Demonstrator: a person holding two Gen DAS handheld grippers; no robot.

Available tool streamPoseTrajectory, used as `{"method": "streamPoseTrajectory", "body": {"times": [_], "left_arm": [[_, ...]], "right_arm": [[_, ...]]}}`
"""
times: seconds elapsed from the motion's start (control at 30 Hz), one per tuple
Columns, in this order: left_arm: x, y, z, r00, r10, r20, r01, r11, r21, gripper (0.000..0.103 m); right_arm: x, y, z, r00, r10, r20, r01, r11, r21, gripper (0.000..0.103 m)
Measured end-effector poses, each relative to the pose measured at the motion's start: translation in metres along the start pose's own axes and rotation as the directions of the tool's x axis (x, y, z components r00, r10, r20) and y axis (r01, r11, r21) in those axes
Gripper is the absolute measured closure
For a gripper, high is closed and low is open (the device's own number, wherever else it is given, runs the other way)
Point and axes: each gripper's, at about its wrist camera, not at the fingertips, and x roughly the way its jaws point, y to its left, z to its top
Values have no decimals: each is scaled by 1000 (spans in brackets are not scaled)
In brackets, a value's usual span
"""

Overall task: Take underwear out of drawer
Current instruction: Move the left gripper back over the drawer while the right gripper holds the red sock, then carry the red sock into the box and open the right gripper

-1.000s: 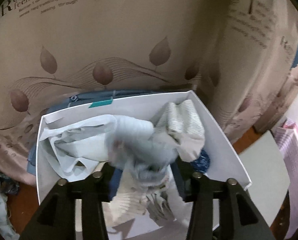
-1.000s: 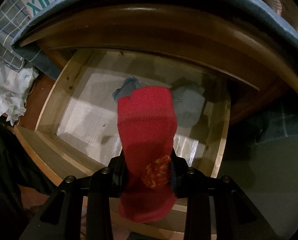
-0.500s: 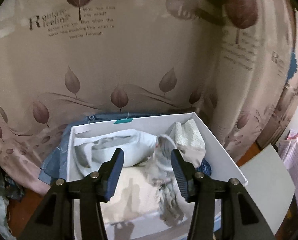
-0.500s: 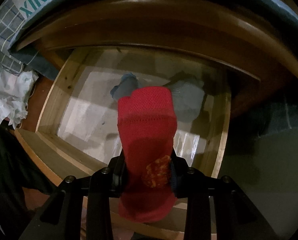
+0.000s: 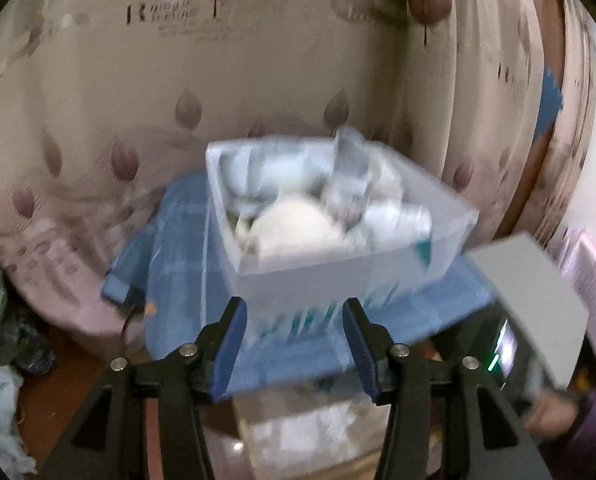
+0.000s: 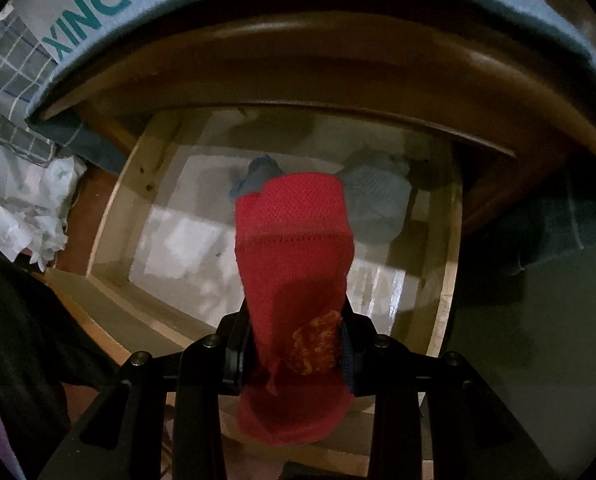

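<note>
1. Now empty, the left gripper [image 5: 294, 344] stands wide, withdrawn from the white plastic box [image 5: 337, 276] of pale garments ahead; deposit judged complete.
2. Right gripper [image 6: 298, 344] stays clamped on red mesh underwear [image 6: 294, 248], above the open wooden drawer [image 6: 441, 280].

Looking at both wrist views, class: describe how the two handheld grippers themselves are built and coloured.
The left gripper has two black angular arms with triangular cut-outs, round silver bolts at the joints, and blue ribbed pads on the fingers. The right gripper shows the same black frame and silver bolts, with a blue pad edge visible. No cables, sleeves or markings show.
</note>
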Motion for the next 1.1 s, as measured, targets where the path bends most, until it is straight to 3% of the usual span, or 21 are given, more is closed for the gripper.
{"method": "streamPoseTrajectory", "body": {"times": [0.17, 0.33, 0.73, 0.87, 1.1], "left_arm": [[12, 9, -44, 997, 18, -69, -19, 1000, -7, 52], [29, 21, -70, 994, -20, -111, 8, 994, -109, 52], [37, 24, -73, 990, -39, -139, 19, 990, -139, 52], [39, 12, -75, 989, -27, -147, 14, 996, -87, 52], [41, -10, -77, 989, -9, -148, 10, 1000, 8, 52]], "right_arm": [[-14, 1, -2, 998, 34, 44, -35, 999, 17, 71], [-30, 4, -9, 995, 61, 78, -62, 998, 19, 71], [-104, 10, -23, 967, 122, 224, -134, 990, 39, 71], [-149, 9, -19, 941, 141, 306, -162, 986, 44, 71], [-237, 17, 23, 877, 165, 451, -179, 984, -12, 70]]}}
